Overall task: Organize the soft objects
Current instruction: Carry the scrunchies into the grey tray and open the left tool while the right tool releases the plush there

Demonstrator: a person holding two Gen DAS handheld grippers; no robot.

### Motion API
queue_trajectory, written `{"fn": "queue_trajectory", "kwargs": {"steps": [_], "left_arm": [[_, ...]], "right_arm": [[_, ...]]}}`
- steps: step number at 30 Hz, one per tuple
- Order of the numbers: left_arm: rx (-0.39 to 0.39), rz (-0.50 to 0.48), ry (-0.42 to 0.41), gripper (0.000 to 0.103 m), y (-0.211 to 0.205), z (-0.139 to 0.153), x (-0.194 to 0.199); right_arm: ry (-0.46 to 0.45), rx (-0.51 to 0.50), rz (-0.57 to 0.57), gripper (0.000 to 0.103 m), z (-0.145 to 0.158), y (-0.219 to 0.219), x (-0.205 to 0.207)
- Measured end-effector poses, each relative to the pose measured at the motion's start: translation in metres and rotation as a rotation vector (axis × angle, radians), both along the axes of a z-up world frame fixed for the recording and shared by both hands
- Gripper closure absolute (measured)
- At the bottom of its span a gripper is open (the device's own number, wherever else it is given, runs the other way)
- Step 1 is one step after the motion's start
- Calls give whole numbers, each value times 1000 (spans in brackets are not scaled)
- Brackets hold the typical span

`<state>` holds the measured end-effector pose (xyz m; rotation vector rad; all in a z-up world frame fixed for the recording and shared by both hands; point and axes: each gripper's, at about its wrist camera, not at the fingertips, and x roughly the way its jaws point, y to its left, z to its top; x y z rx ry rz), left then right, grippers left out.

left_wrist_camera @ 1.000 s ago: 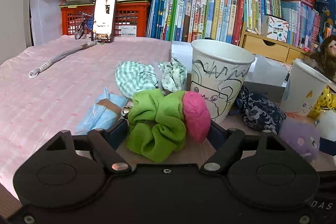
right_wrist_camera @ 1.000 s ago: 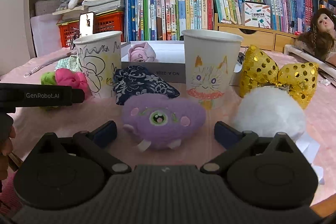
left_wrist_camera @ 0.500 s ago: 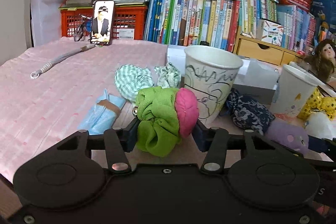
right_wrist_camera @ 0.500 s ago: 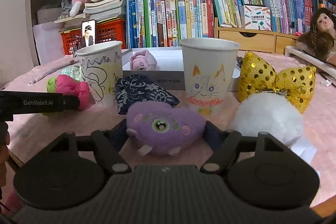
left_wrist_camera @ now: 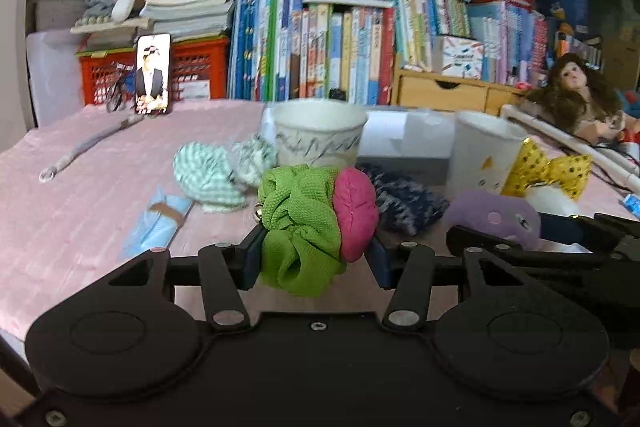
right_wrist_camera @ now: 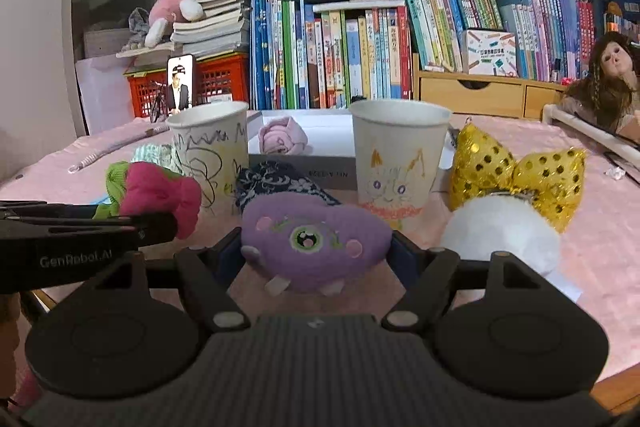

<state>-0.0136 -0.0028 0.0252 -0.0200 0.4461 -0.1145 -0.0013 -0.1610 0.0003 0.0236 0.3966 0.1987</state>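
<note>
Green-and-pink scrunchie: waffle-knit green fabric gathered in folds, with a smooth padded magenta lobe on its right side; held just in front of the scribbled paper cup, off the cloth.
Left gripper: jaws partly closed, both dark blue pads pressing the scrunchie's sides; black plastic linkage arms with metal pivots.
Purple plush: felted, rounded heart shape, one stitched green eye, pink cheek dots, small white feet; positioned in front and to the right of the scribbled paper cup.
Right gripper: jaws at a middling width, pads clamped on the plush's flanks.
Scribbled paper cup: white tapered cylinder, rolled rim, black pen lines, yellow shading.
Cat-drawing paper cup: same form, right of the scribbled cup; orange ears, purple eyes.
Navy floral pouch: soft printed cloth, crumpled, at the right foot of the scribbled cup.
Gold sequin bow: shiny puffed loops, well right of the scribbled cup, beyond the cat cup.
White pom-pom: fluffy ball, touching the bow's front.
Green gingham scrunchie: checked fabric, left of the scribbled cup.
Pink rolled cloth: spiral roll, in the white box behind the scribbled cup.
Tablecloth: pink, ribbed weave.
</note>
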Motion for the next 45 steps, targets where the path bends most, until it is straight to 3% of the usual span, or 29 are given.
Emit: {"fn": "queue_trajectory", "kwargs": {"steps": [10, 20, 29, 36, 41, 45], "left_arm": [[12, -70, -44, 53, -7, 41, -13], [8, -137, -60, 53, -10, 78, 4], [-73, -124, -16, 53, 15, 108, 48], [-88, -98, -18, 53, 19, 127, 86], [-92, -94, 16, 53, 21, 136, 120], [-88, -96, 96, 53, 22, 136, 155]], "right_arm": [[-71, 29, 1, 27, 31, -12, -15], [-116, 36, -4, 27, 56, -24, -13], [-147, 47, -36, 27, 83, -51, 1], [-166, 50, -54, 27, 105, -71, 21], [-131, 45, -61, 27, 117, -82, 47], [-74, 52, -58, 27, 121, -89, 74]]}}
